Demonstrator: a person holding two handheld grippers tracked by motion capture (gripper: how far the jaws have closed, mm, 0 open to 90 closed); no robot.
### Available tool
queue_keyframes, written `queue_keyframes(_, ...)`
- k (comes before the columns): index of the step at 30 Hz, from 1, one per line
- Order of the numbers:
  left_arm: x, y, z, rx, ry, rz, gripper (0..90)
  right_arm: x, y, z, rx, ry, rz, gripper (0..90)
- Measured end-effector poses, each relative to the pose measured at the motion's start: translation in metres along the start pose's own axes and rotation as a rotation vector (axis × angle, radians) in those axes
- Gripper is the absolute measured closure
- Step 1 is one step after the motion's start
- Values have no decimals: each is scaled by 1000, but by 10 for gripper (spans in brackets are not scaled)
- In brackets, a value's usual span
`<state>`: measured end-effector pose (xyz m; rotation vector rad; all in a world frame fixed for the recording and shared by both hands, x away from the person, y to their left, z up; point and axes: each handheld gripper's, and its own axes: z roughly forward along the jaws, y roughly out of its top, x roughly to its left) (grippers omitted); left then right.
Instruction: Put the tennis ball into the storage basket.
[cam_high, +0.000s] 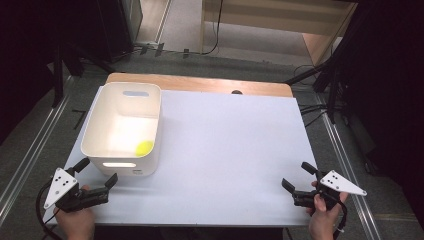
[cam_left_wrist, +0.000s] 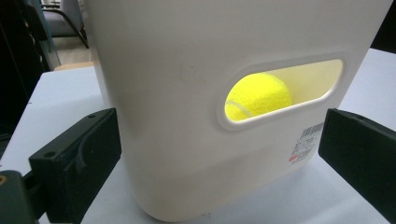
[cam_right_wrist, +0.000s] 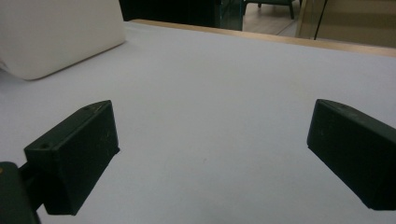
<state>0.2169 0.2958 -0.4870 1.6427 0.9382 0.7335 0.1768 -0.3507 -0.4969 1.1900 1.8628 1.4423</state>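
Note:
A white plastic bin stands on the left part of the white table. A yellow tennis ball lies inside it, at the near right corner. Through the bin's handle slot the ball shows in the left gripper view, with the bin's near wall close in front. My left gripper is open just before the bin's near wall, its jaws spread wide and holding nothing. At the near right of the table my right gripper is open over bare tabletop, with a corner of the bin far off to its left.
The white table sheet covers a wooden top whose far edge shows. Dark stands and cables surround the table on the floor. A barcode sticker sits on the bin's near wall.

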Motion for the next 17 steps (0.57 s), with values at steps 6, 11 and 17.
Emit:
queue_keyframes(6, 0, 0, 0, -7, -6, -10, 0, -2, -7, -8, -16, -16, 8, 7)
queue_keyframes(11, 1, 0, -1, -7, -9, -12, 0, -3, -10, -8, -7, -48, 13, 7)
queue_keyframes(17, 2, 0, -1, -7, -8, -18, 0, -3, -12, 1, 77, -92, 45, 7)
